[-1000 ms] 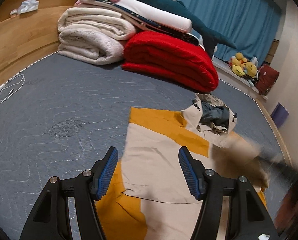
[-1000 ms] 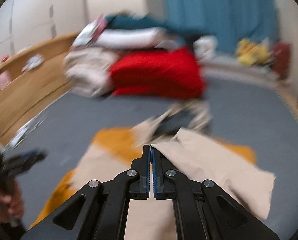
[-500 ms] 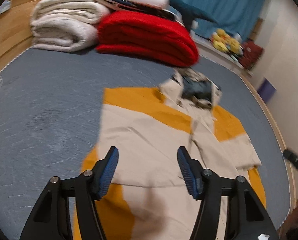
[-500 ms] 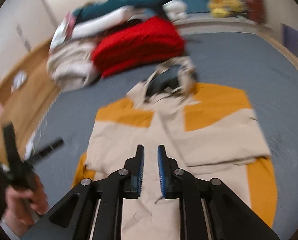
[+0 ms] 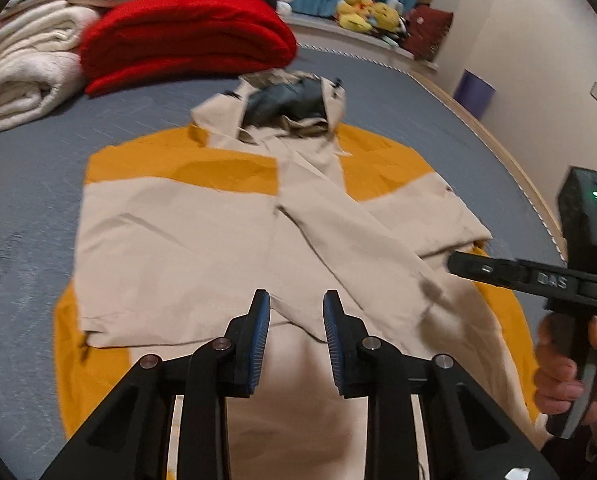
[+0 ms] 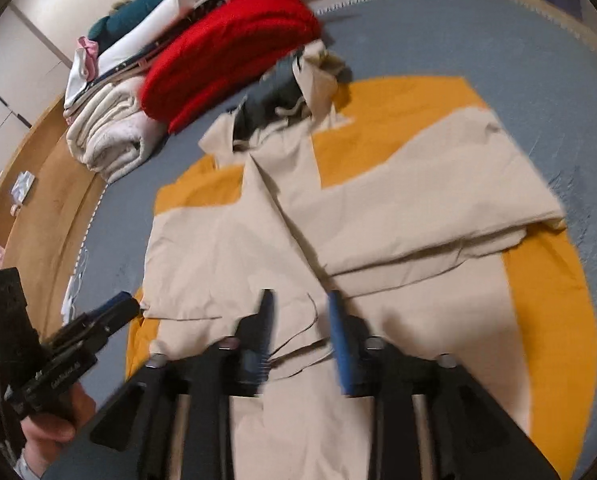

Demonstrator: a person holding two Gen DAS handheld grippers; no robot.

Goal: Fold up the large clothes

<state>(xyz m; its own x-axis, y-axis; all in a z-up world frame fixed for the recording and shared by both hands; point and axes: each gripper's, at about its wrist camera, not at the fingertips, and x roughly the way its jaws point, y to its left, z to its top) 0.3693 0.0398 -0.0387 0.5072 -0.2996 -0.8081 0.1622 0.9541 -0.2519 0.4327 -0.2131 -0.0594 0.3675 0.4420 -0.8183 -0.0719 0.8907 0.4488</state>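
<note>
A beige and mustard hooded jacket (image 5: pixel 202 240) lies front up on the blue-grey mattress (image 5: pixel 26 184), both sleeves folded in across the chest. My left gripper (image 5: pixel 295 304) hangs over the jacket's lower middle. Its jaws are closing with a gap between them, and nothing is between the blue pads. My right gripper (image 6: pixel 300 304) hovers over the same lower middle (image 6: pixel 426 320), its jaws opening and empty. In the left wrist view the right gripper (image 5: pixel 474 268) comes in from the right, held by a hand. In the right wrist view the left gripper (image 6: pixel 114 312) shows at the left edge.
A folded red blanket (image 5: pixel 186 32) and rolled white blankets (image 5: pixel 22 68) are stacked at the head of the bed beyond the hood (image 5: pixel 286 100). Plush toys (image 5: pixel 362 12) sit by the curtain. A wooden bed frame (image 6: pixel 46 184) runs along the left side.
My right gripper let go of the beige sleeve, which now lies folded across the chest, and its jaws opened. The left jaws narrowed. Both grippers dropped toward the jacket's lower part.
</note>
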